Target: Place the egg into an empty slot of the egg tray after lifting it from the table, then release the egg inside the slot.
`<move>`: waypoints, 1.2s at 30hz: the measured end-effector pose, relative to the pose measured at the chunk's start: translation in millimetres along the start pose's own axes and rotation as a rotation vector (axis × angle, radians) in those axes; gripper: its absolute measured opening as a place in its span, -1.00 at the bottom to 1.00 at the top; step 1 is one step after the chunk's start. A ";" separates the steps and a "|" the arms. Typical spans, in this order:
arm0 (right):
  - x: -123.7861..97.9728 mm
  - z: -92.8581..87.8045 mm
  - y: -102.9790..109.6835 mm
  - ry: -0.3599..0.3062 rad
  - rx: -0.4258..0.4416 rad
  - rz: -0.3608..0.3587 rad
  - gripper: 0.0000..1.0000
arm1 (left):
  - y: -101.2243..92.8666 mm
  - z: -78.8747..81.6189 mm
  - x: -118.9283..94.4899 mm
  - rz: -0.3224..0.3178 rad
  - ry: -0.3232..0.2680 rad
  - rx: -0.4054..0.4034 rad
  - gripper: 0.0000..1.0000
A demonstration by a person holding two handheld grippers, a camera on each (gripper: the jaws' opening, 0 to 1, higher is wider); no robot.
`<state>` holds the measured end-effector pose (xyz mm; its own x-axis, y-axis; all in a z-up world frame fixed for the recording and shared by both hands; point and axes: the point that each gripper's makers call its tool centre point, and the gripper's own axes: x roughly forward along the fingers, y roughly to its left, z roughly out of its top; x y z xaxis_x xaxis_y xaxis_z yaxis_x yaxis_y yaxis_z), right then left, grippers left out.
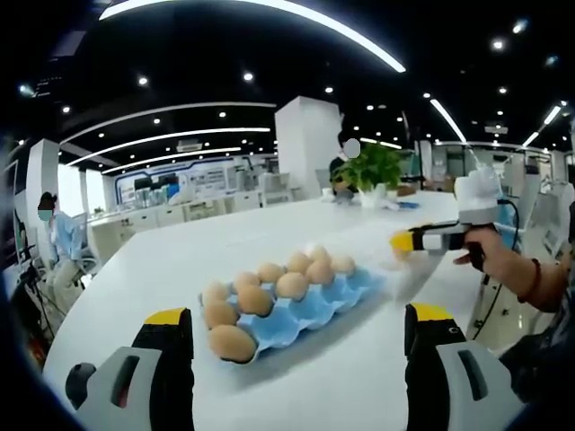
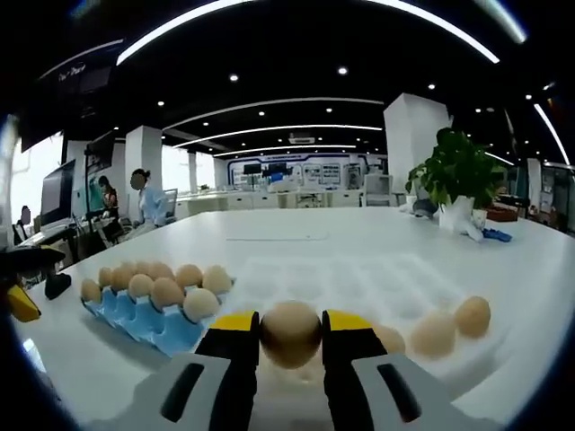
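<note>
- Right gripper view: a white table [image 2: 359, 247] spans a bright office; the right gripper [image 2: 290, 337] clenches an egg [image 2: 290, 333].
- Blue egg tray [image 2: 148, 316] sits left of it; loose eggs [image 2: 454, 325] right.
- Left gripper [image 1: 296, 325] stands spread, the tray ahead.

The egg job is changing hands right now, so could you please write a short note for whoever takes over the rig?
Right hand-held gripper: shut on an egg, held between its yellow-tipped jaws above the white table.
Left hand-held gripper: open, holding nothing, facing the blue egg tray.
Tray: on the table, mostly filled with eggs; which slot is free I cannot tell.
Loose eggs lie on the table to the right of the held one.
Done: egg grasped.
Left: carry it to an empty slot in the tray, lower it in, open the jaws.
</note>
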<state>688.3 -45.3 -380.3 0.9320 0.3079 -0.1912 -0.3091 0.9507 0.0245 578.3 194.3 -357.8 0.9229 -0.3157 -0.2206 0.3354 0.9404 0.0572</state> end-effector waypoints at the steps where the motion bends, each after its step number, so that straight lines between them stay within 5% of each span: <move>1: 0.0 0.9 0.8 -0.003 0.000 0.001 -0.44 | -0.2 0.2 0.2 -0.002 0.000 -0.001 1.00; 10: 1.1 3.9 8.8 -0.009 -0.010 0.027 -0.44 | -2.3 -0.4 2.0 -0.007 0.004 0.001 1.00; 36: 15.3 7.3 74.9 0.010 -0.019 0.229 -0.44 | -3.8 -4.9 1.7 -0.004 0.012 0.004 1.00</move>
<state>680.8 30.9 -374.3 0.8355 0.5148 -0.1921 -0.5156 0.8554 0.0496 577.7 190.8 -363.2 0.9192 -0.3180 -0.2321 0.3399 0.9385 0.0604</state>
